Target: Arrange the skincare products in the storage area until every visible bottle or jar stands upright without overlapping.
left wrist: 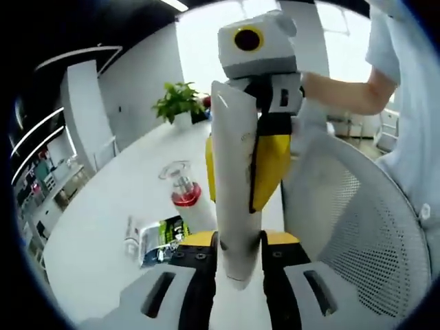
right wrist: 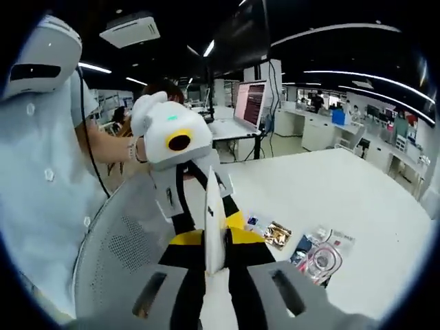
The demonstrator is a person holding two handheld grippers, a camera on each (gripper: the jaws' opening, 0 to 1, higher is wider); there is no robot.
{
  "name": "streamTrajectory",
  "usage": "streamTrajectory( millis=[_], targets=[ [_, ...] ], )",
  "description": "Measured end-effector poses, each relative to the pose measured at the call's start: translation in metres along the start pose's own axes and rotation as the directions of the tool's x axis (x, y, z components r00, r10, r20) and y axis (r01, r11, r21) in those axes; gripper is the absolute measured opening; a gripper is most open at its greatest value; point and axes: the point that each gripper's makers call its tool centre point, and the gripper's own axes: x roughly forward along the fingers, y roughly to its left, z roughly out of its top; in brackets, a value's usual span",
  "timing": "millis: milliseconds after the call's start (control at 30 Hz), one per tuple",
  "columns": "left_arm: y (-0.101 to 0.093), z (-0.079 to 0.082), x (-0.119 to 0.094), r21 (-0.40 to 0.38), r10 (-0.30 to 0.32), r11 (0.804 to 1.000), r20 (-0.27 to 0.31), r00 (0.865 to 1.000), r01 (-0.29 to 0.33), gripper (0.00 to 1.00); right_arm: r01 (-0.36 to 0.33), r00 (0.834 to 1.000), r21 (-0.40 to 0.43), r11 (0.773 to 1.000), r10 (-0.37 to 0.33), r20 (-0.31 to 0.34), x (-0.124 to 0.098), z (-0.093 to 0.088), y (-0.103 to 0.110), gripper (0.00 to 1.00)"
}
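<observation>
A long white tube (left wrist: 232, 130) stands up between the black and yellow jaws of my left gripper (left wrist: 237, 258), which is shut on its lower end. My right gripper (left wrist: 240, 172) comes in from above, its yellow fingers (left wrist: 269, 165) closed on the same tube higher up. In the right gripper view the tube (right wrist: 214, 227) shows edge-on, clamped by my right gripper (right wrist: 214, 265), with the left gripper (right wrist: 206, 206) facing me beyond it. A bottle (left wrist: 185, 196) with a red band and clear cap stands upright on the white table (left wrist: 103, 234).
Flat sachets (left wrist: 155, 237) lie beside the bottle; in the right gripper view the sachets (right wrist: 275, 234) and the clear-capped bottle (right wrist: 322, 261) lie to the right. A grey mesh chair back (left wrist: 364, 227) is close. A potted plant (left wrist: 179, 102) and a laptop (right wrist: 249, 103) stand farther off. A person's arm (left wrist: 344, 89) shows.
</observation>
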Motion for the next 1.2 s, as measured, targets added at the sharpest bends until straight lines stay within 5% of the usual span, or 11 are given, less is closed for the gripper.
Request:
streamTrajectory(
  millis=[400,600,1067,1200],
  targets=[
    [0.001,-0.013,0.006,-0.057,-0.006,0.998,-0.021,1.000,0.005,0.17,-0.084,0.994,-0.043,0.996,0.081,-0.068,0.008,-0.010,0.001,0.10],
    [0.003,-0.019,0.013,-0.089,0.003,0.996,-0.034,0.999,-0.006,0.13,-0.114,0.981,-0.074,0.991,0.101,-0.166,0.013,-0.019,-0.004,0.12],
    [0.018,-0.029,0.023,-0.094,0.061,0.993,-0.055,0.997,-0.066,0.10,-0.168,0.912,-0.118,0.979,0.109,-0.395,0.023,-0.034,-0.017,0.15],
    [0.023,-0.032,0.025,-0.128,0.075,0.988,-0.054,0.996,-0.081,0.10,-0.186,0.879,-0.168,0.968,0.087,-0.469,0.021,-0.037,-0.022,0.16]
  ],
)
